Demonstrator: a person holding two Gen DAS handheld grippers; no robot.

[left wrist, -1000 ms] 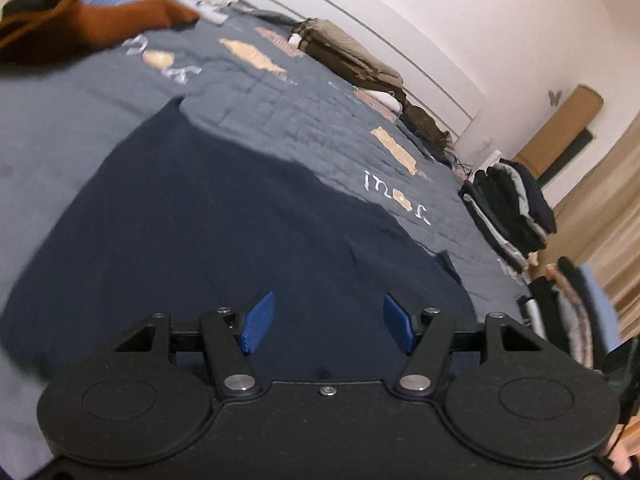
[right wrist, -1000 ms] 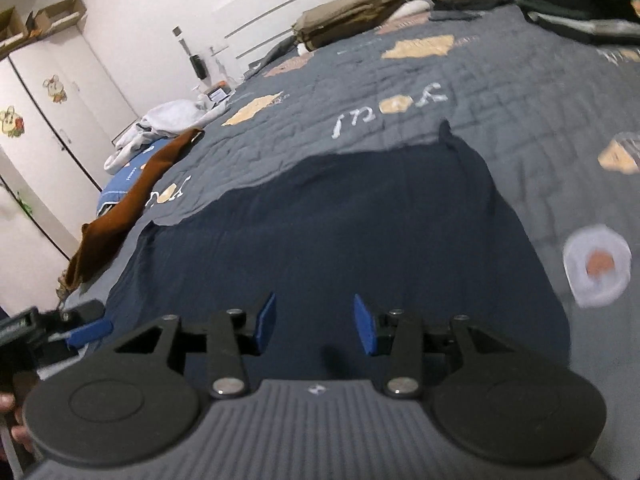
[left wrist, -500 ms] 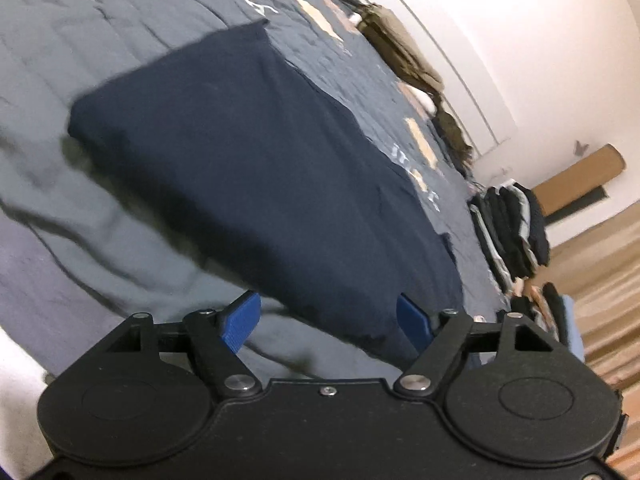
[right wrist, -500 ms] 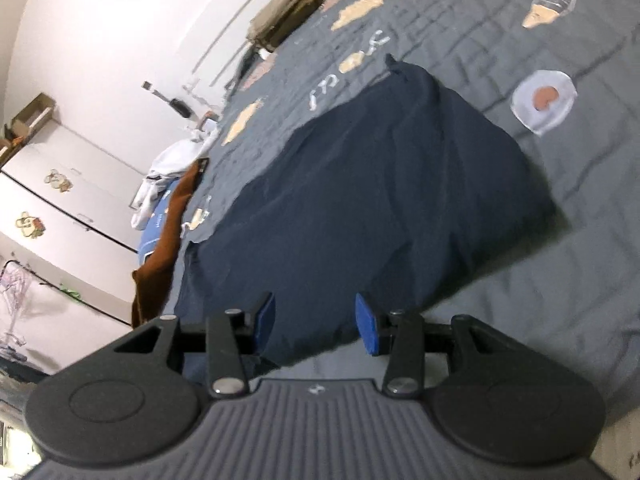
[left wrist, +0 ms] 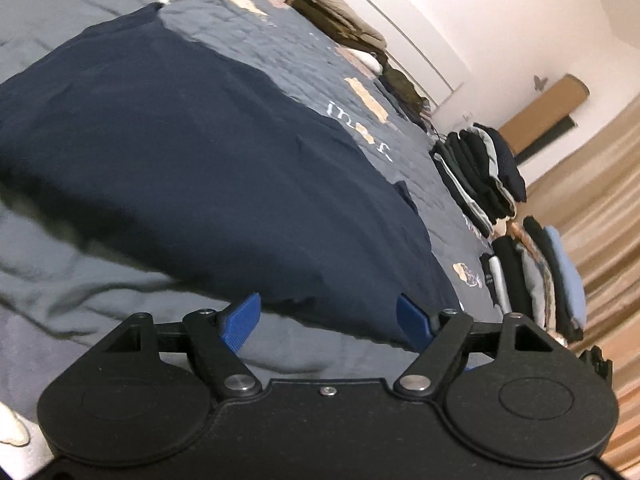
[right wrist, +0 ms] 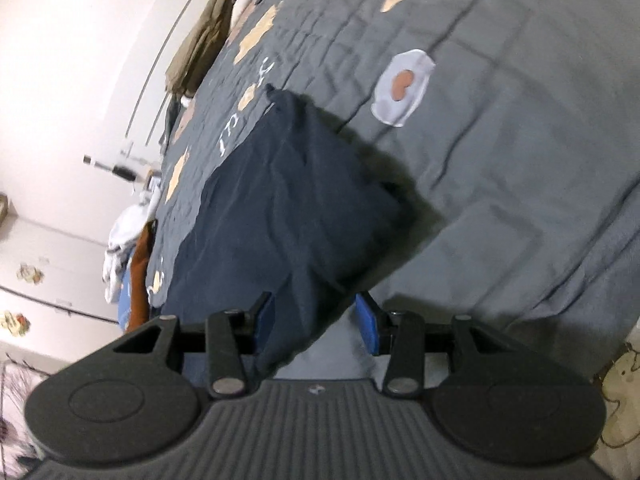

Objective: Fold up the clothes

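A navy garment (left wrist: 192, 152) lies flat on the grey quilt (left wrist: 80, 280). My left gripper (left wrist: 327, 322) is open and low over the bed. Its blue pads (left wrist: 240, 322) stand wide apart just short of the garment's near edge, with only quilt and that edge between them. In the right wrist view the same garment (right wrist: 280, 208) runs away from me. My right gripper (right wrist: 316, 322) is open at its near corner. The cloth's edge lies between the fingers, and the pads do not press on it.
Two stacks of folded clothes (left wrist: 480, 176) (left wrist: 536, 276) stand on the bed's right side, by a tan curtain. Olive clothes (left wrist: 336, 16) lie along the far edge. A brown garment (right wrist: 138, 276) and white laundry (right wrist: 124, 236) lie at the left.
Both grippers drew back from over the garment to its near edge and sank toward the bed. The left jaws spread wider. The right view rolled, tilting the bed.
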